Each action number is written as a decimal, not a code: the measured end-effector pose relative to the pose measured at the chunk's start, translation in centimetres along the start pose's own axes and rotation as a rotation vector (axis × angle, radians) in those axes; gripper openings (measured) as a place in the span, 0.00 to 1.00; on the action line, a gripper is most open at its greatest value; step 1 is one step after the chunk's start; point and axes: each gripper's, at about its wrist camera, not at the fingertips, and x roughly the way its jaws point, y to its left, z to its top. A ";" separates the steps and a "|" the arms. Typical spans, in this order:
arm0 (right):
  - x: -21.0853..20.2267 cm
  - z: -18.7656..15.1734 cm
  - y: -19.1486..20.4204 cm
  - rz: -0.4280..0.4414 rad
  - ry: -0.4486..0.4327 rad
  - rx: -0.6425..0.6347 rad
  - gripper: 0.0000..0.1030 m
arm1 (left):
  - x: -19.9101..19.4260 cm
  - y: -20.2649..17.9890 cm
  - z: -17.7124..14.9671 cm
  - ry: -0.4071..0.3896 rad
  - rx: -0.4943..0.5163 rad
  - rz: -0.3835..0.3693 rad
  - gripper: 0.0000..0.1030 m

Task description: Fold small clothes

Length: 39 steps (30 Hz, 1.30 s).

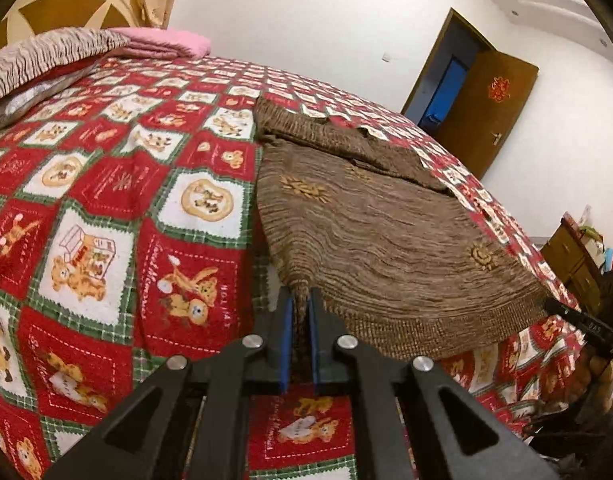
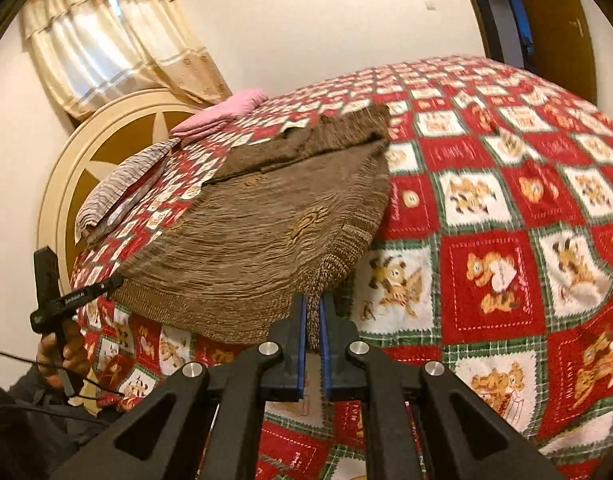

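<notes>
Knitwear mid-fold: brown sweater [image 1: 386, 232] lies spread on the red teddy-bear bedspread [image 1: 118, 184], its near hem raised off the bed w/ both my claws on it. My left gripper [image 1: 302, 308] is clamped on the hem's left corner, blue pads squeezing a bunched wedge of knit. My right gripper [image 2: 313, 312] is closed the same way on the opposite hem corner, ribbed edge pinched between the pads. Far end of the garment, incl. what looks like a sleeve folded across, rests flat on the spread.

Handling, as I judge it: soft, floppy, loosely knit, prob. light to moderate weight. No stiffness at all, so the hem sags between my two holds and drapes over the bed edge. Knit is grippy, not slippery; unlikely to slide out of the pads, but it stretches, so a hard pull would distort the hem rather than shift the whole piece. Not fragile, though loose yarn could snag on a pad edge.

Best holds are where I've got them: the two hem corners, on the thicker ribbed band, kept level and apart to hold the edge taut. Folded pink and striped bedding [image 1: 86, 46] sits well apart near the headboard [image 2: 106, 152]; door [image 1: 482, 112] beyond.
</notes>
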 end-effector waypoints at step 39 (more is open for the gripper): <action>10.9 25.4 -4.7 -0.038 -0.214 0.062 0.05 | 13.5 -0.6 25.1 -0.111 0.143 0.111 0.07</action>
